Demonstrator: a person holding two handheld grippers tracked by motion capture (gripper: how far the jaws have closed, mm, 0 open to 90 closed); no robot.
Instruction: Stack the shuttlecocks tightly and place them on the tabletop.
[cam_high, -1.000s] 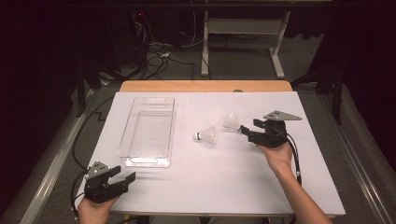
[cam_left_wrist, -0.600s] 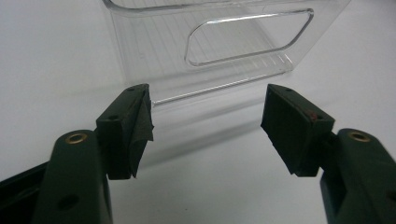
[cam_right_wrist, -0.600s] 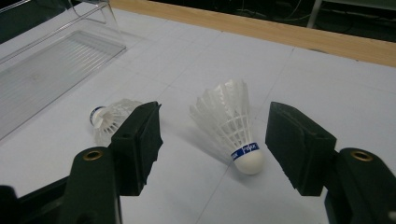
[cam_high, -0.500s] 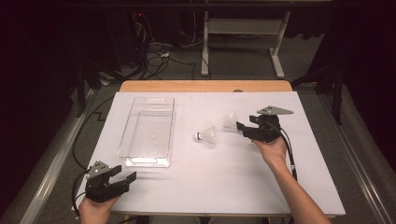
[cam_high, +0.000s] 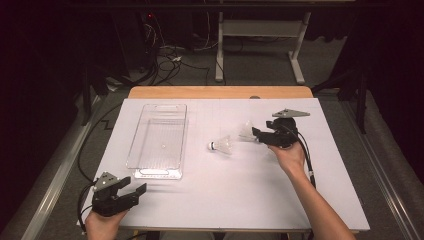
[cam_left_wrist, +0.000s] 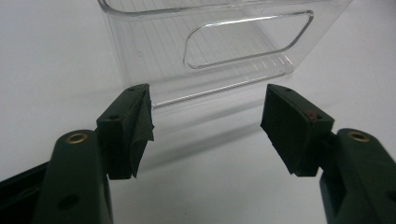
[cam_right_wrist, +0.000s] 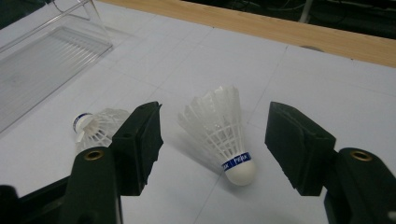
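Note:
Two white shuttlecocks lie on the white table. One shuttlecock (cam_high: 246, 131) (cam_right_wrist: 220, 133), cork toward the camera with a blue band, lies between the wide jaws of my right gripper (cam_high: 256, 135) (cam_right_wrist: 215, 140), whose pads stand apart from it. The other shuttlecock (cam_high: 221, 146) (cam_right_wrist: 95, 127) lies on its side just left of that gripper. My left gripper (cam_high: 136, 191) (cam_left_wrist: 208, 126) is open near the table's front left corner, pointing at the near end of the clear plastic bin (cam_high: 160, 137) (cam_left_wrist: 219, 42); nothing is between its fingers.
The clear bin is empty and stands lengthwise left of centre. A wooden strip (cam_high: 220, 92) runs along the far table edge. Cables (cam_high: 165, 55) and a stand's legs (cam_high: 260, 55) are on the floor beyond.
My right gripper has moved left across the table toward the nearer shuttlecock, which now lies between its jaws. The left gripper has kept still.

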